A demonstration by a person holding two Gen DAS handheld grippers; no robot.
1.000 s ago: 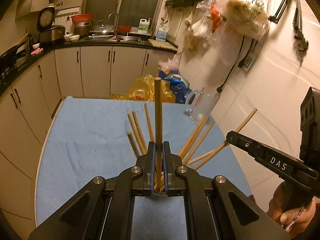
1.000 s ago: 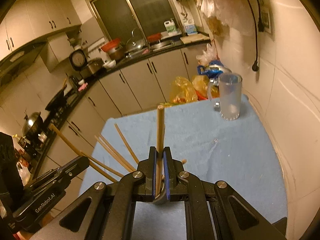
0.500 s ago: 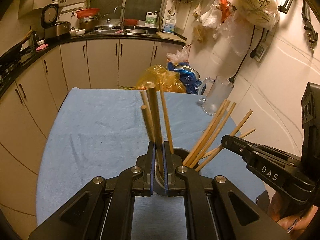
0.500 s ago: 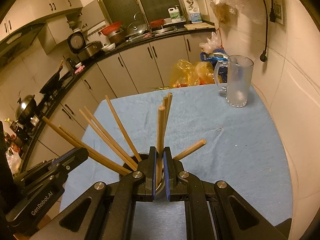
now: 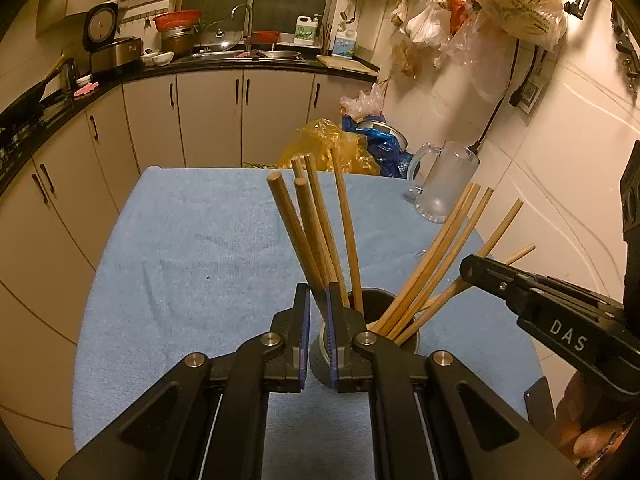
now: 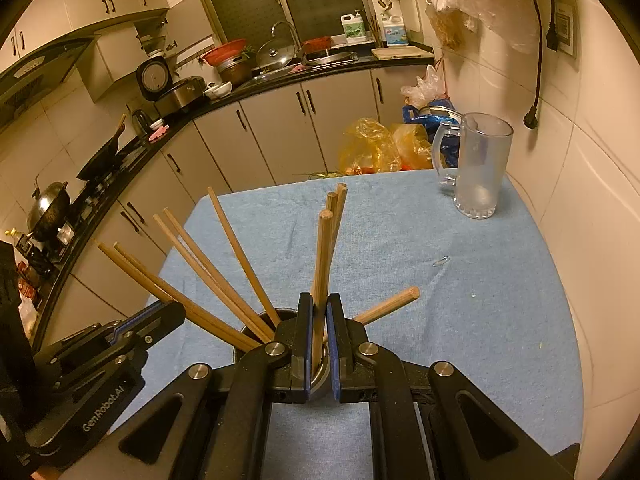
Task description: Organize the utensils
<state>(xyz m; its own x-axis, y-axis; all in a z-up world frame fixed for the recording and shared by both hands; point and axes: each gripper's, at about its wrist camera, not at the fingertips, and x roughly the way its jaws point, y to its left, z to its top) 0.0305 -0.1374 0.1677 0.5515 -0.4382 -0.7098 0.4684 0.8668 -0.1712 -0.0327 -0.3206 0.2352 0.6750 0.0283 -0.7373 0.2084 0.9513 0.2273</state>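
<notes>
A dark round holder (image 5: 370, 312) stands on the blue cloth and holds several wooden chopsticks (image 5: 430, 256) fanned out. My left gripper (image 5: 317, 334) sits just left of the holder's rim with its jaws slightly apart; one chopstick (image 5: 310, 236) rises between them into the holder. My right gripper (image 6: 320, 344) is over the holder (image 6: 280, 316) with its jaws slightly parted around an upright chopstick (image 6: 322, 264). The right gripper also shows in the left wrist view (image 5: 532, 292), the left gripper in the right wrist view (image 6: 120, 340).
A frosted glass mug (image 6: 478, 168) stands at the table's far right corner near the tiled wall. Yellow and blue plastic bags (image 6: 376, 148) lie on the floor beyond the table's far edge. Kitchen cabinets (image 5: 208, 120) run along the back and left.
Both grippers lowered their chopsticks into the holder. Both jaws have parted slightly, and the chopsticks now lean in the holder.
</notes>
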